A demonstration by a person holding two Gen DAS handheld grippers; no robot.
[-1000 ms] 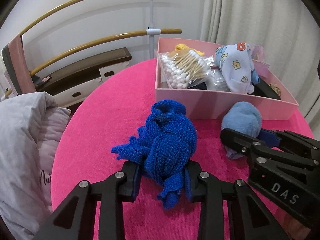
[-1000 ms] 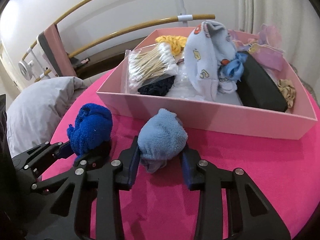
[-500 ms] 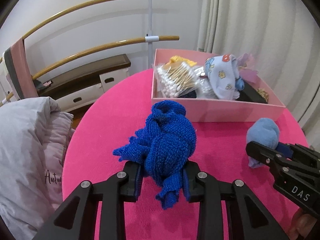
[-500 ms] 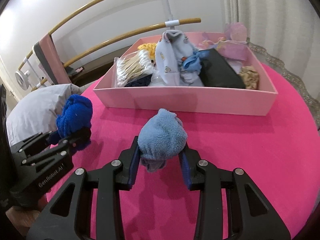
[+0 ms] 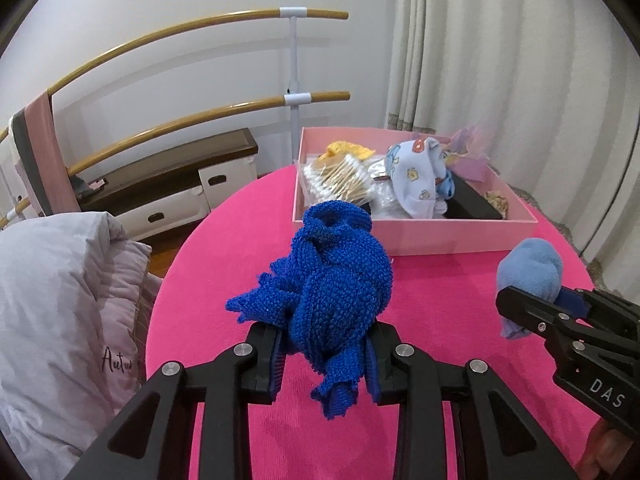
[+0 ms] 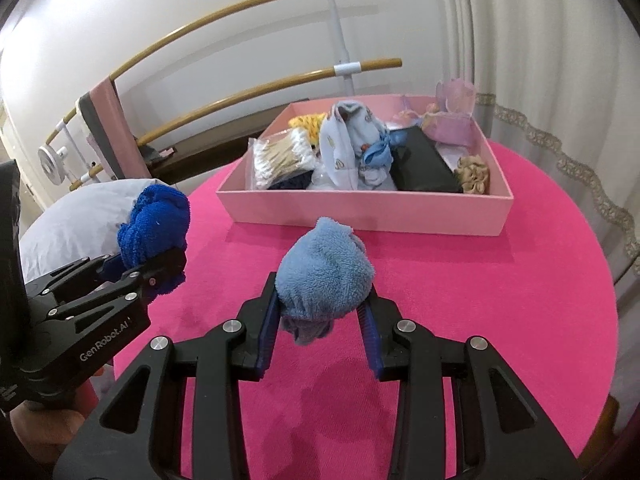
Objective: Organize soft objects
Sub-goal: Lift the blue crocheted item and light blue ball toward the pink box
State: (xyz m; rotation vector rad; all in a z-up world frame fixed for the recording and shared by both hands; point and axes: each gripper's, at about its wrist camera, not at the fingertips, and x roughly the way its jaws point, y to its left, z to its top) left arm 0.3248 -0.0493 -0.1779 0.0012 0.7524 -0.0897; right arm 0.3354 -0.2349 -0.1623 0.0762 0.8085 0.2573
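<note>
Left wrist view: left gripper (image 5: 326, 354) pinches royal-blue knit bundle (image 5: 334, 292), held clear of pink tablecloth (image 5: 432, 296); grey quilt (image 5: 60, 300) beside table carries script lettering, partly cut off, unreadable. Right wrist view alone shows beige scrunchie (image 6: 474, 174) and lilac organza pouch (image 6: 454, 120) inside pink box (image 6: 360, 210). Right gripper (image 6: 322, 322) clamps light-blue fleece bundle (image 6: 324, 276), lifted, short of box. Cotton swabs packet (image 6: 280, 158), patterned baby garment (image 6: 344, 144), black case (image 6: 422, 166) crowd box. Readable: "GenRobot.AI", "DAS" on gripper bodies.

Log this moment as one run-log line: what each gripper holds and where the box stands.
left gripper: shut on dark blue knit bundle | right gripper: shut on light blue fleece bundle | pink box: ahead, on pink tabletop
</note>
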